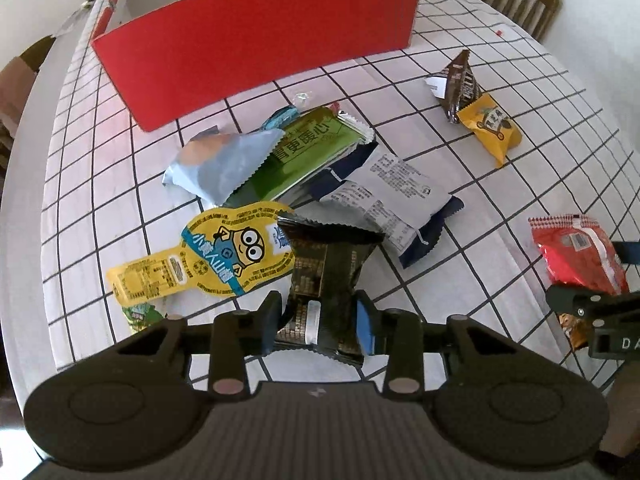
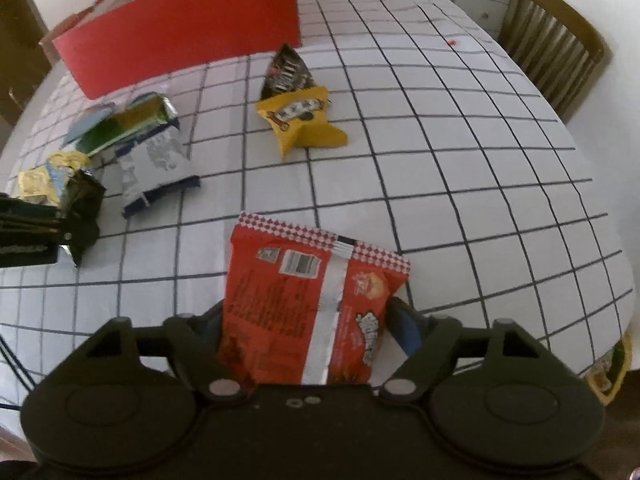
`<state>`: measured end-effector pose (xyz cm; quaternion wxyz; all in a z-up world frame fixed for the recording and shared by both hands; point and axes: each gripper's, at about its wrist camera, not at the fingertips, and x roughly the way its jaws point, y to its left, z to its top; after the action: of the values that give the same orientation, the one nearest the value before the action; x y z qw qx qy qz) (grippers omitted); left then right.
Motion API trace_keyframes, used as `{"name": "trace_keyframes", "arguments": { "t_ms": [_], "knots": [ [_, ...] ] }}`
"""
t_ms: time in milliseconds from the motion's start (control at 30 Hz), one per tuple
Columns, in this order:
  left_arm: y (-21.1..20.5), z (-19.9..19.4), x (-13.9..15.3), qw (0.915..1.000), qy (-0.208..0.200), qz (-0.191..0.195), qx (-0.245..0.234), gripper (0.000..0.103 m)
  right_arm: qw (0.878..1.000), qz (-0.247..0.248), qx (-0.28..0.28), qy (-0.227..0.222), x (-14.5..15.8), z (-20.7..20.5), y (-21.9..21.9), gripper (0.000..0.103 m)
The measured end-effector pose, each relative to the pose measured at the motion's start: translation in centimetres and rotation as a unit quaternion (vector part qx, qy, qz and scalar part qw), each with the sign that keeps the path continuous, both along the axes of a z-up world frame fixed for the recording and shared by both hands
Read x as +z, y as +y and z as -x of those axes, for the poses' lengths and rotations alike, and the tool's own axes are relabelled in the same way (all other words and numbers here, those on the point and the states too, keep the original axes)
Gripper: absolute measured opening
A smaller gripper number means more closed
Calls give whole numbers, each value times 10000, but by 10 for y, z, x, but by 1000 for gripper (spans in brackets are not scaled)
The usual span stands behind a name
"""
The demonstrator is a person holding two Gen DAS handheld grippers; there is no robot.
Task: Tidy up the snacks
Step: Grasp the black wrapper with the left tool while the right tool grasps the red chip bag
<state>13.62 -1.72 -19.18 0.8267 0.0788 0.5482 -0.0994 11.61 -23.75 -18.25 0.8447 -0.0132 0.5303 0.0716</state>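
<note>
Both grippers point steeply down at a table [image 2: 460, 168] covered in a white cloth with a dark grid. At the bottom centre of the left wrist view, the left gripper [image 1: 318, 320] has its jaws narrowed onto a dark snack packet [image 1: 328, 276], the blue pads pressing its pinched lower end while the packet's upper half fans out above the fingers. At the bottom centre of the right wrist view, the right gripper [image 2: 316, 324] stands about half open with a red snack bag [image 2: 308, 300] between its fingers; the bag fills the gap and both pads touch its sides, its checkered top edge reaching up toward mid-frame.

Just left of the dark packet lies a yellow cartoon pouch [image 1: 212, 256], partly under it. Above them sits a loose heap: a pale blue packet [image 1: 216, 164], a green packet [image 1: 304, 148] and a white-and-navy packet [image 1: 396, 200], overlapping one another. Well apart, at upper right of the left view, a brown candy bag [image 1: 460, 80] touches a small yellow packet [image 1: 492, 128].

Across the top of both views stands a red box [image 1: 260, 36], its long wall facing the cameras; its inside cannot be seen. Wooden chairs [image 2: 556, 44] stand beyond the table's far right edge.
</note>
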Motion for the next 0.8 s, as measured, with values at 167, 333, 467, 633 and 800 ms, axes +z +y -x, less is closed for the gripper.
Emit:
{"name": "trace_keyframes", "arguments": {
  "t_ms": [167,333,467,633,800],
  "knots": [
    [6,0,2,9993,107,214,285,33,9998,-98,77,-149,6,-3,3,74],
    [13,2,7,9972,144,426,597,32,9992,-172,111,-336,17,-4,0,74],
    [20,6,18,9950,103,608,783,32,9982,-226,178,-517,30,-10,1,74],
    [28,6,39,9922,-25,763,988,32,9957,-284,338,-810,52,-21,7,74],
    [36,-2,63,9883,-225,882,1221,32,9911,-348,547,-1166,79,-37,15,74]
  ]
}}
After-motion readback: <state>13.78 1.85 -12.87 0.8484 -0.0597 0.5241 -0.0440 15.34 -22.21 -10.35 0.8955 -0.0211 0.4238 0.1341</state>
